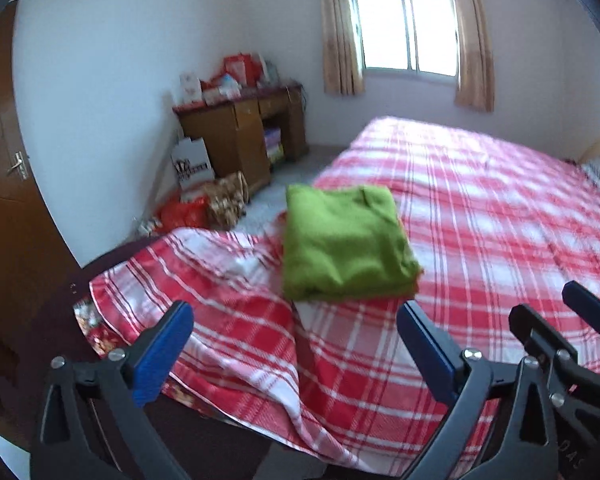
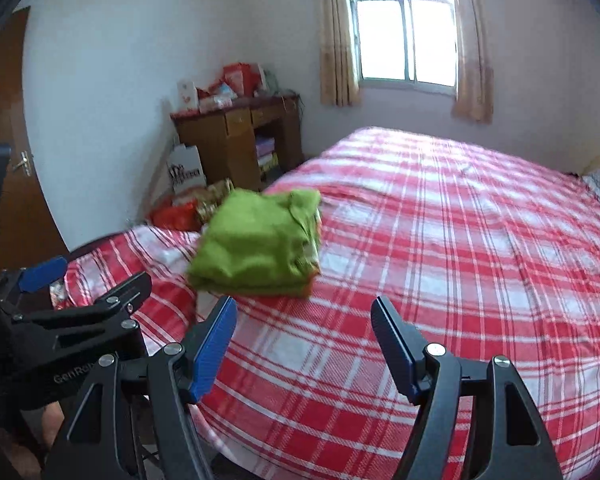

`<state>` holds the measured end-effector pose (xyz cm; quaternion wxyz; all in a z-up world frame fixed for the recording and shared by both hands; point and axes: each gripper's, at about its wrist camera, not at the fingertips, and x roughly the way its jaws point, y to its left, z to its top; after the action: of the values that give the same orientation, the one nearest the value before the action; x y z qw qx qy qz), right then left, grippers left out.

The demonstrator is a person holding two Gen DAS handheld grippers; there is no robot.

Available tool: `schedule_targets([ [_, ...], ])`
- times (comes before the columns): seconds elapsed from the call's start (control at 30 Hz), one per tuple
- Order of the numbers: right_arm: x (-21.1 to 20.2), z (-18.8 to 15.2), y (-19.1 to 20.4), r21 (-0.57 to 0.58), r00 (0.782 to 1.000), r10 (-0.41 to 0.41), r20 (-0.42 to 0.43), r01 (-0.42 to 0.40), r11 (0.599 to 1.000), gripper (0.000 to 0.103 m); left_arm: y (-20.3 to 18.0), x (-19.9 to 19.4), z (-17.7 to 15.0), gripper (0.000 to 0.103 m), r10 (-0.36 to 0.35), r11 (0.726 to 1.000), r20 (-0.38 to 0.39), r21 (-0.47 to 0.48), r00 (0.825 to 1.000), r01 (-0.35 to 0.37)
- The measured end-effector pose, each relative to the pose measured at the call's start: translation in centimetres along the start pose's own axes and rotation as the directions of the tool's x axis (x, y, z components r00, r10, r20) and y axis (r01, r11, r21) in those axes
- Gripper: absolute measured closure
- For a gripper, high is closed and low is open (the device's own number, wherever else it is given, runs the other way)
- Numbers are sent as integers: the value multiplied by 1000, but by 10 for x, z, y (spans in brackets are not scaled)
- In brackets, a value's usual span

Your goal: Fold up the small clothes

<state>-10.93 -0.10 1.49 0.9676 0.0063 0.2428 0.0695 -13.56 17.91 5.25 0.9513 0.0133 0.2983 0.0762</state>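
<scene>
Folded lime-green cotton garment [image 1: 346,244] sits finished on the red-and-white plaid bedsheet [image 1: 480,208], so both black grippers, left [image 1: 296,334] and right [image 2: 304,332], hang released and empty.

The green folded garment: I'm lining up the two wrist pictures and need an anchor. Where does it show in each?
Left wrist view: the green folded garment lies at picture centre on the plaid bedspread, just beyond the open left gripper.
Right wrist view: it sits left of centre, near the bed's left edge, ahead of the open right gripper.
Shared landmark: the window.
</scene>
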Motion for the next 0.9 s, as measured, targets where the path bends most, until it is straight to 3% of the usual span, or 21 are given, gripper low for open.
schedule_targets([
  [0.23, -38, 30, 16, -27, 990, 15, 139, -12, 1000, 32, 19, -33, 13, 0, 48, 998, 161, -48, 986, -41],
  [0.37, -55, 45, 29, -39, 974, 1, 227, 8, 999, 31, 23, -41, 16, 0, 44, 998, 187, -49, 981, -35],
  [0.53, -68, 40, 32, -11, 951, 7, 310, -4, 1000, 30, 24, -46, 16, 0, 31, 999, 220, -48, 975, -20],
  [0.63, -68, 37, 31, -2, 945, 1, 326, 0, 1000, 28, 19, -42, 14, 0, 45, 999, 212, -32, 976, -39],
  [0.9, -58, 34, 17, 61, 957, -17, 288, 0, 998, 27, 12, -39, 11, 0, 50, 999, 198, -19, 979, -47],
])
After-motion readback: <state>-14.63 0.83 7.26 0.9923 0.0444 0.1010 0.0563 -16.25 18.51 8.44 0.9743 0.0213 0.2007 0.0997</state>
